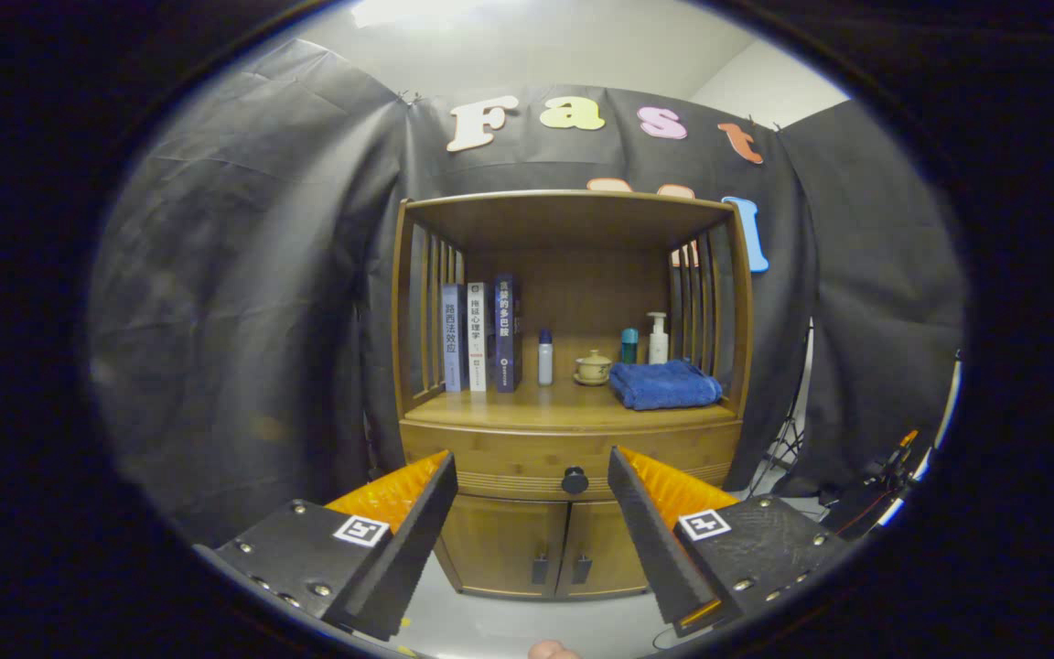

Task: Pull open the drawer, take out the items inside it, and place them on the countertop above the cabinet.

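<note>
My hand-held gripper (532,476) is spread wide and holds nothing. The closed wooden drawer (527,458) with its round black knob (575,480) sits ahead, between my fingers, under the cabinet's wooden tabletop (527,409), which carries a folded blue towel (664,383) and upright books (481,337)

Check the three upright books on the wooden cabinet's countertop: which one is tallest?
The dark navy book, the one nearest the small white bottle. Its top stands above the white book and the blue-grey book beside the slatted side.

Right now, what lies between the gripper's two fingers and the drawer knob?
Nothing. In the gripper view, the open gripper faces the drawer knob beyond it across bare space.
</note>
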`<act>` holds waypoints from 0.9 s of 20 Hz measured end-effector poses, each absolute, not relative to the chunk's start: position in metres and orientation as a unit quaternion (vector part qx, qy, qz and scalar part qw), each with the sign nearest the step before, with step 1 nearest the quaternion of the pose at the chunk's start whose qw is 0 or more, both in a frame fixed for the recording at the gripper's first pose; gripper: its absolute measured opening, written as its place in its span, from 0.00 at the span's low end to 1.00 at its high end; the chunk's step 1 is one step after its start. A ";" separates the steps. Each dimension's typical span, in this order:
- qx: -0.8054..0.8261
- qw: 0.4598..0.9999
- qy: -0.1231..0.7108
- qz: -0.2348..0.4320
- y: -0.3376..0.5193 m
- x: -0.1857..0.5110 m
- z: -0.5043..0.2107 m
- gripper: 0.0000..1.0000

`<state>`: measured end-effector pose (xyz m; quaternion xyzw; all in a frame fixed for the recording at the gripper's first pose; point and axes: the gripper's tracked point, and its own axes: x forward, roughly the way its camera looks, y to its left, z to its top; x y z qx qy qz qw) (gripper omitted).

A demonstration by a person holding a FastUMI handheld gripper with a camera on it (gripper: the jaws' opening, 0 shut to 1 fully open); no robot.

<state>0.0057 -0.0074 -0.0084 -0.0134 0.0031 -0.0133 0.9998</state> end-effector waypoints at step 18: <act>0.016 0.996 0.052 -0.064 -0.053 0.172 -0.108 0.99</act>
